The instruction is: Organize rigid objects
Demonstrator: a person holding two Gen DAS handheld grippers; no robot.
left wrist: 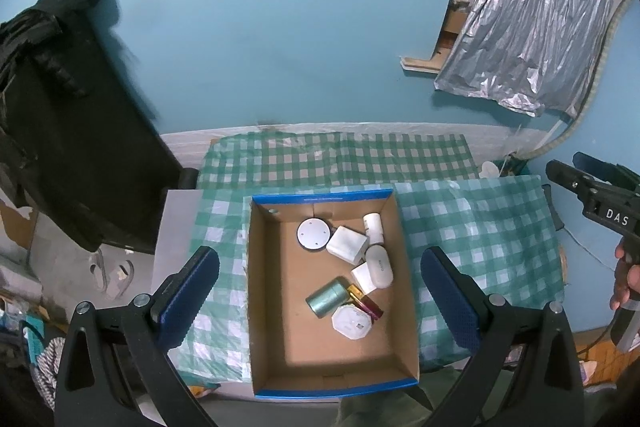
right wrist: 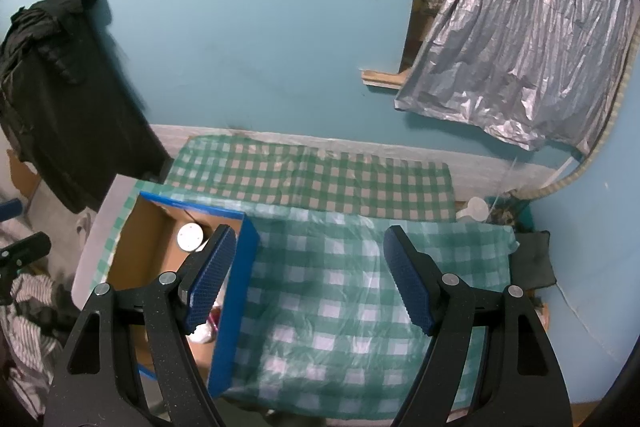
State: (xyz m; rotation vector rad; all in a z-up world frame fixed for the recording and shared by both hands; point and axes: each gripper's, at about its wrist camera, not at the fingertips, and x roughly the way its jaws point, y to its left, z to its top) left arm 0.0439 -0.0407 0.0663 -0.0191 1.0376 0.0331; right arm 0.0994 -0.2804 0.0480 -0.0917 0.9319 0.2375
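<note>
Hovering my left gripper (left wrist: 320, 291), jaws spread and empty, above the cardboard box (left wrist: 404, 267), I risk clipping its rim if I drop carelessly. My right gripper (right wrist: 308, 279) hangs open over bare checked cloth (right wrist: 340, 287). Inside the box: teal cylinder (left wrist: 326, 297), white cases, round disc (left wrist: 314, 234).

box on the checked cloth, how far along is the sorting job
Mostly done, it seems: the cardboard box already holds a round white disc, white cases, a teal tin and a red tube. Nothing is in hand; the left claw and right claw are both open and empty. No loose items show on the checked cloth.
</note>
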